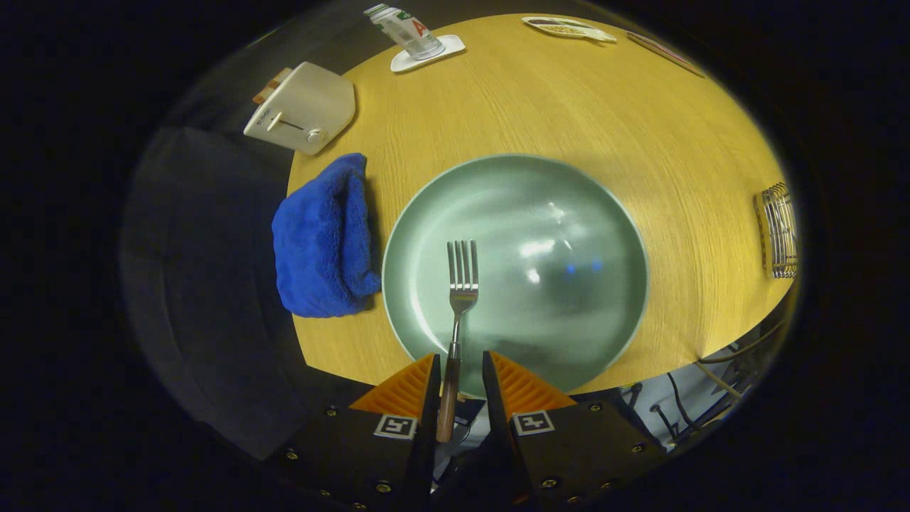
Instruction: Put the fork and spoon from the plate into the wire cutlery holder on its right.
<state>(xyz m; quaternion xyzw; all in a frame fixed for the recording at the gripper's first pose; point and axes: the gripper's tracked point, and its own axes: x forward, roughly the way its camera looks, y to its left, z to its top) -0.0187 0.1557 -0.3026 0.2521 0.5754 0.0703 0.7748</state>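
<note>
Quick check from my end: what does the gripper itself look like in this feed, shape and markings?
The gripper has two wedge-shaped fingers with ribbed, stepped outer faces, tapering toward the tips. Behind them sit dark blocky mounts studded with small brass-coloured screws. Each mount carries a square black-and-white fiducial marker near the finger base.

You see a round wooden table (569, 107) under warm light, dark floor (206, 299) beside it, cables (711, 384) trailing below.
</note>
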